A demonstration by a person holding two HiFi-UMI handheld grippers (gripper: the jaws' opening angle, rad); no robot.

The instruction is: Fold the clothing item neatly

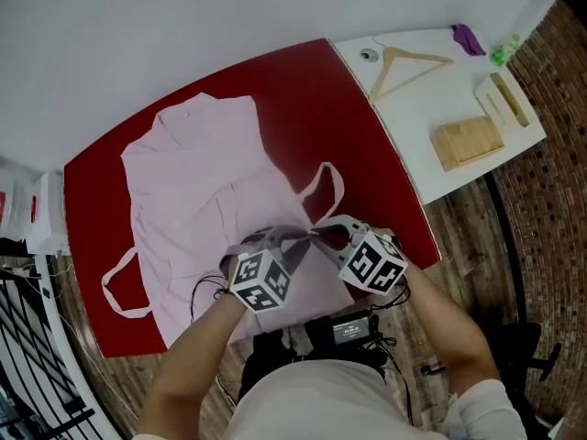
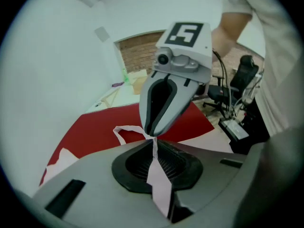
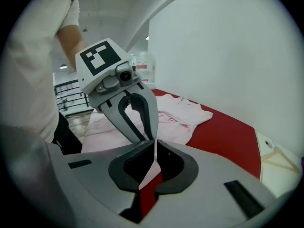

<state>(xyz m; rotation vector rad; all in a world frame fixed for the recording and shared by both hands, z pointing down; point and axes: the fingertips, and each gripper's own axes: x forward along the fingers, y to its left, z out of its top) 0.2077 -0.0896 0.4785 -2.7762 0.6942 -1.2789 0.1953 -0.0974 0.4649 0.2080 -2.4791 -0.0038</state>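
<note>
A pale pink apron [image 1: 197,191] lies spread flat on the red table [image 1: 312,90], with one strap loop [image 1: 119,287] off its left side. Both grippers meet tip to tip above the apron's near edge. My left gripper [image 1: 298,237] and my right gripper [image 1: 315,236] are each shut on the same thin pink strap [image 1: 326,186]. In the left gripper view the strap [image 2: 159,179] runs from the right gripper's tips [image 2: 151,134] down into my own closed jaws. The right gripper view shows it edge-on [image 3: 155,156], pinched below the left gripper's tips [image 3: 151,137].
A white table [image 1: 413,145] to the right of the red one carries a wooden hanger [image 1: 404,67], wooden blocks [image 1: 470,140], a purple object [image 1: 468,38] and a green bottle [image 1: 503,51]. A metal railing [image 1: 27,337] stands at the left. A small device [image 1: 353,328] hangs at the person's waist.
</note>
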